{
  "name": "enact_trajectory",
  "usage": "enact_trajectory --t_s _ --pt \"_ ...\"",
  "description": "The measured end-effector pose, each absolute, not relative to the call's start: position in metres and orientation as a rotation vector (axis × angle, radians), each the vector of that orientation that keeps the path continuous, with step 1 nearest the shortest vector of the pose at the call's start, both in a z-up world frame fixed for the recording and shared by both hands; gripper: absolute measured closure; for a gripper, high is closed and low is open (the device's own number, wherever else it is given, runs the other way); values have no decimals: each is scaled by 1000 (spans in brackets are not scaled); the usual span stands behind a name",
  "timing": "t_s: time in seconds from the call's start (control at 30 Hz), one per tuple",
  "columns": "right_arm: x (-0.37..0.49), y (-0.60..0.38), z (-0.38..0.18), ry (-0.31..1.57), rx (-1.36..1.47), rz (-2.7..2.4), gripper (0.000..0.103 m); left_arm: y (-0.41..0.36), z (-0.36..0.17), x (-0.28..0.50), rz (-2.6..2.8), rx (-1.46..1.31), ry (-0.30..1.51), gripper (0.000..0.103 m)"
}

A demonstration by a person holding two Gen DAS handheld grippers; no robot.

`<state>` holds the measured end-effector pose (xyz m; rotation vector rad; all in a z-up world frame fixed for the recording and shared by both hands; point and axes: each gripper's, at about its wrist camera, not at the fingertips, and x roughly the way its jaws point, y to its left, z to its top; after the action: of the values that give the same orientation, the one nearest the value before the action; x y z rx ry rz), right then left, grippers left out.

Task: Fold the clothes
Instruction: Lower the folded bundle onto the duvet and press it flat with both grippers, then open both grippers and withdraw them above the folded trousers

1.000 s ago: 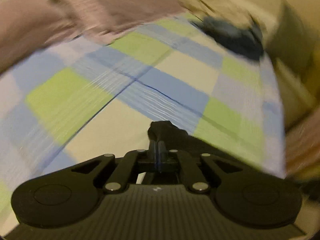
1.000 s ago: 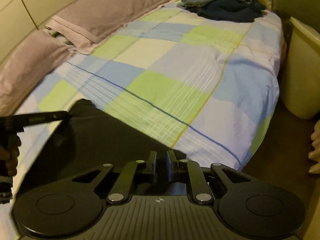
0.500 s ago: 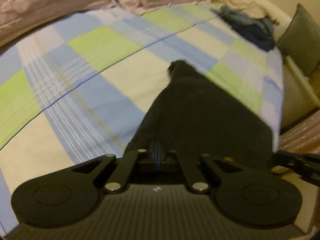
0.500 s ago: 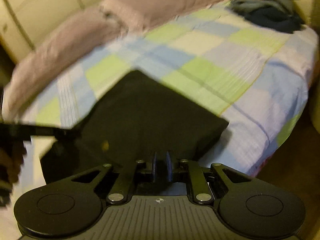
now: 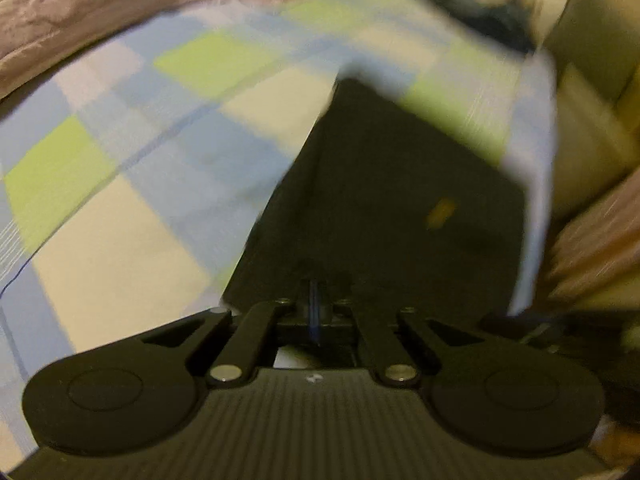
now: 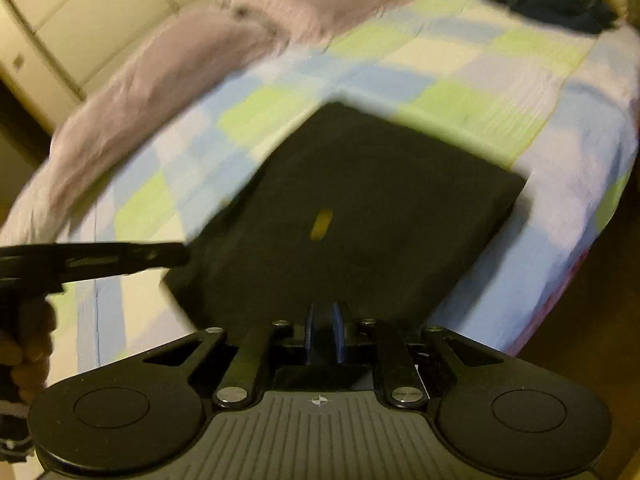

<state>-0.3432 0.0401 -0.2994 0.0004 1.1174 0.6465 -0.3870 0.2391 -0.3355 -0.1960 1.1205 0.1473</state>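
Note:
A black garment [image 6: 360, 200] with a small yellow tag [image 6: 322, 224] lies stretched as a flat panel over the checked bed sheet [image 6: 460, 100]. My right gripper [image 6: 322, 320] is shut on its near edge, with cloth between the blue pads. My left gripper [image 6: 176, 254], held by a hand [image 6: 28, 344], grips the garment's left corner. In the left wrist view the left gripper [image 5: 316, 300] is shut on the black garment [image 5: 400, 200], which spreads away from it. Both views are motion-blurred.
Mauve pillows [image 6: 200, 60] line the far left side of the bed. A pile of dark blue clothes [image 6: 560, 4] sits at the far corner. The bed's right edge [image 6: 592, 200] drops to a dark floor. A pale wardrobe [image 6: 80, 20] stands behind the pillows.
Both grippers have swung across the bed with the black garment held between them. The garment now shows as a wider, flatter panel on the sheet. Both grips are unchanged.

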Motion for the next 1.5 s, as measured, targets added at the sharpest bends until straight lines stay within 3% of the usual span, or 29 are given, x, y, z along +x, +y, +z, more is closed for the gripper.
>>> enact_trajectory --t_s 0.1,0.23,0.27,0.3,0.33,0.47,1.03,1.5 --pt "-343 55 -316 1115 -105 649 90 241 -329 -391 201 -248 1136 103" --pt "-328 49 -284 1174 -59 628 88 240 -289 -399 252 -334 1175 100" --pt "-328 46 -277 1196 -60 626 71 237 -279 -402 271 -342 1188 100" --pt "-331 44 -272 1217 -83 627 40 235 -269 -406 291 -347 1199 98" --pt "-335 42 -268 1236 -111 628 33 231 -259 -409 303 -346 1207 92" --pt "-353 31 -254 1354 -127 601 32 214 -224 -423 306 -325 1216 76" --pt "-392 30 -185 1264 -281 599 32 188 -145 -460 278 -226 1137 71" --pt "-393 44 -154 1213 -354 621 32 195 -125 -475 264 -261 1113 70"
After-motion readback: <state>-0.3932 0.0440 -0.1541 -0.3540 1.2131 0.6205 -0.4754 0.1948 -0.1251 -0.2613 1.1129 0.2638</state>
